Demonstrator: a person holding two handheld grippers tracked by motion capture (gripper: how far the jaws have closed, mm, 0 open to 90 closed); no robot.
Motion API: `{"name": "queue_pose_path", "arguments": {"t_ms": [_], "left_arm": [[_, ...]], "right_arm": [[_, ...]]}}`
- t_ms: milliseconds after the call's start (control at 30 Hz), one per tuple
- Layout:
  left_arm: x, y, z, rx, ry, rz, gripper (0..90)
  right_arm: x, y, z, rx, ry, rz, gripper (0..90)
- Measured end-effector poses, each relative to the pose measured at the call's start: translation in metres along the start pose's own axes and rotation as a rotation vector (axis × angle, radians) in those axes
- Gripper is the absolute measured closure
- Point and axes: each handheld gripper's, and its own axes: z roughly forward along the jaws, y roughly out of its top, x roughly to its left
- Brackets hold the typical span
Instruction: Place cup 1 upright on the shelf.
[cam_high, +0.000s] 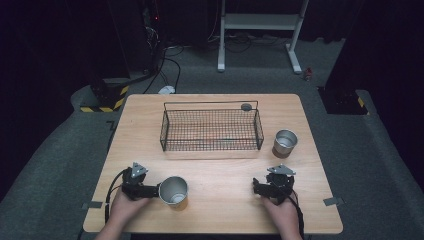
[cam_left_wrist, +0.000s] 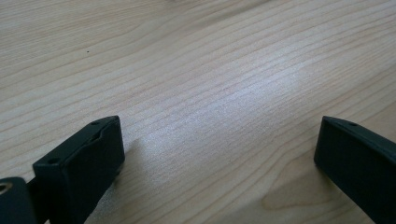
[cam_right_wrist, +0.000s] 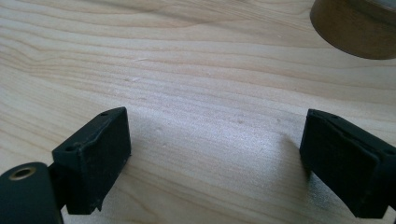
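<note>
A metal cup (cam_high: 173, 190) stands upright on the wooden table (cam_high: 220, 170), its open mouth facing up and its inside shining grey. It sits just beside the left gripper (cam_high: 150, 190), at that gripper's tip, on the side toward the right gripper (cam_high: 256, 186). From the high view it is hard to tell whether the left gripper touches the cup wall. In the left gripper view its two black jaws stand wide apart with only bare wood grain between them, so nothing is clamped.

The left gripper is held low over the near edge of the table by the person's left hand (cam_high: 124, 206), with a black cable looping off behind it.

The right gripper lies well apart from the cup, across the table's near side, held by the person's right hand (cam_high: 282, 210). In the right gripper view its jaws are also spread wide over bare wood, holding nothing. A round brown base shows at the top right corner of that view, beyond the jaws.

Farther from both grippers, a second metal cup (cam_high: 285, 142) stands upright, ahead of the right gripper. Ahead of the gap between the two grippers sits a black wire basket (cam_high: 211, 146), a long rectangle with mesh walls. A small dark round thing (cam_high: 246, 106) lies at the basket's far right corner.
</note>
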Motion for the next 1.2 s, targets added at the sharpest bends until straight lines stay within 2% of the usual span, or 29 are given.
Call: {"name": "queue_pose_path", "arguments": {"t_ms": [867, 1033, 1200], "left_arm": [[0.0005, 0.0010, 0.0000, 0.005, -0.001, 0.009, 2.1], [0.0004, 0.0015, -0.0014, 0.004, -0.013, 0.010, 6.8], [0.0015, 0.0026, -0.0025, 0.016, -0.006, 0.008, 7.0]], "right_arm": [[0.0004, -0.0003, -0.0004, 0.000, 0.003, -0.004, 8.7], [0.0004, -0.0003, -0.0004, 0.000, 0.003, -0.004, 8.7], [0.0004, -0.0003, -0.0004, 0.000, 0.003, -0.004, 8.7]]}}
